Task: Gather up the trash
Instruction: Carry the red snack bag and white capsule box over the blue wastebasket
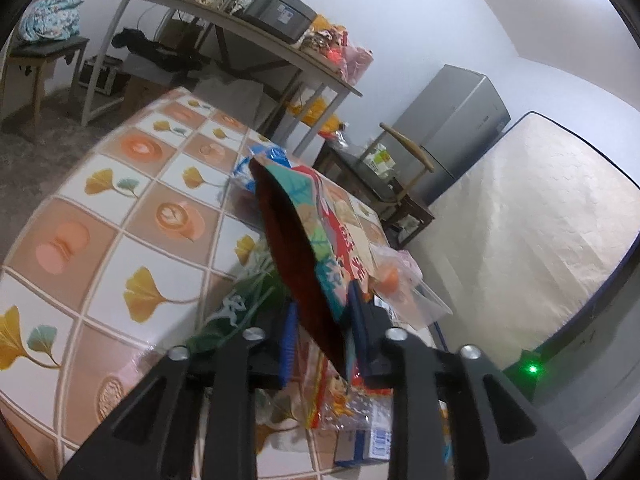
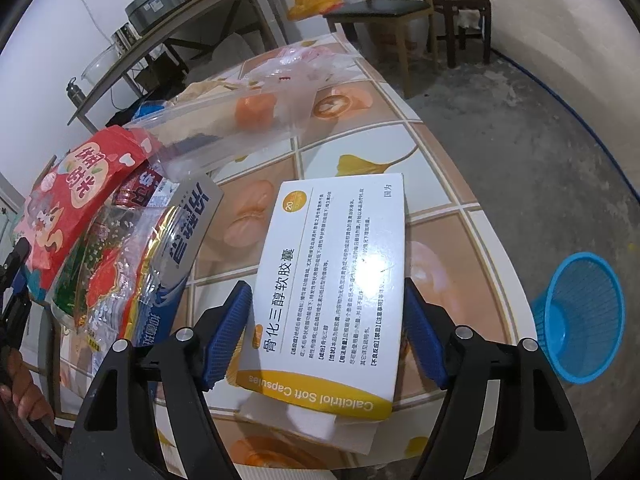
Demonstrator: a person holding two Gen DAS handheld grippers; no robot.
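My left gripper is shut on a colourful snack packet with a dark red back, held up edge-on above the table. It also shows in the right wrist view at the left, above other wrappers. My right gripper is shut on a white and yellow medicine box, its blue pads pressing both long sides above the table. A clear plastic bag with something orange lies behind. A blue trash basket stands on the floor to the right.
The table has a tiled cloth with leaf and coffee prints. More wrappers and a small box lie under my left gripper. A shelf table, chairs, a grey fridge and a mattress surround it.
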